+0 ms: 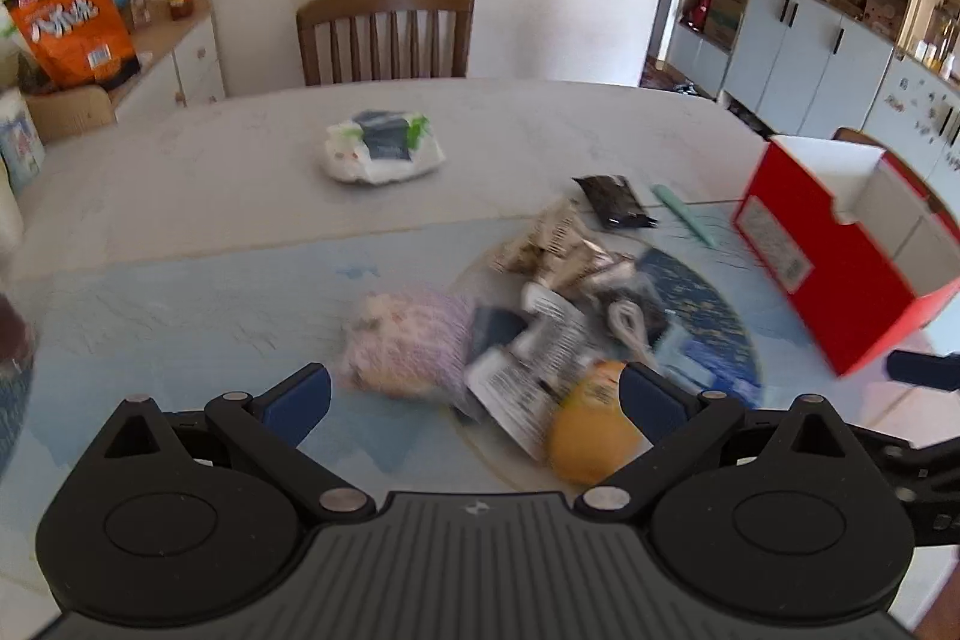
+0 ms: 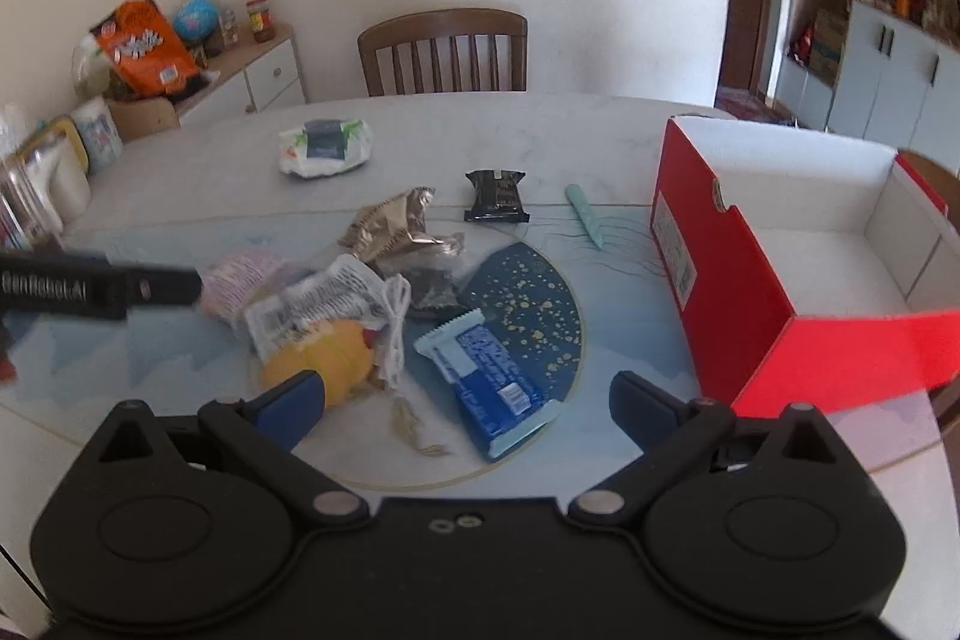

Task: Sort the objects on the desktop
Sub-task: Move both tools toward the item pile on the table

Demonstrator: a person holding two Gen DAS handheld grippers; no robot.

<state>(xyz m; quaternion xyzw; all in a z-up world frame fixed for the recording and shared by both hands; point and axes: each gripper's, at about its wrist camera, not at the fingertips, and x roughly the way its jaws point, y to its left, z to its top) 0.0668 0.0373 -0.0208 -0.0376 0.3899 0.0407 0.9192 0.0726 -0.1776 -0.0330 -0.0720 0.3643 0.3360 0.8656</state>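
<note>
I am holding my right gripper [image 2: 468,409] wide open above the near edge of the table [image 2: 540,130], its blue fingers [image 2: 294,409] spread with nothing between them. The blue bar [image 2: 489,382] is lying flat just ahead of the gap, nearer the right finger than the left; its long axis is running from far-left to near-right, the near end pointing toward my right finger. It is resting on the dark round mat [image 2: 534,304].

My left gripper [image 1: 474,400] is also gaping open, and it is hovering low over the pile. The yellow ball [image 1: 591,436] is sitting just inside its right finger, partly under a white printed wrapper [image 1: 528,370]; the pink bundle [image 1: 408,346] is lying ahead of the left finger. Whether the finger is touching the ball I cannot tell, since the left view is blurred.

Farther out, the black packet [image 2: 497,196] is lying flat with its long axis across my view, and the green stick [image 2: 588,214] beside it is pointing away and slightly left. The red box [image 2: 750,292] is standing open to the right, well apart from the pile. A white pack [image 2: 324,148] is lying alone near the chair [image 2: 444,52].
</note>
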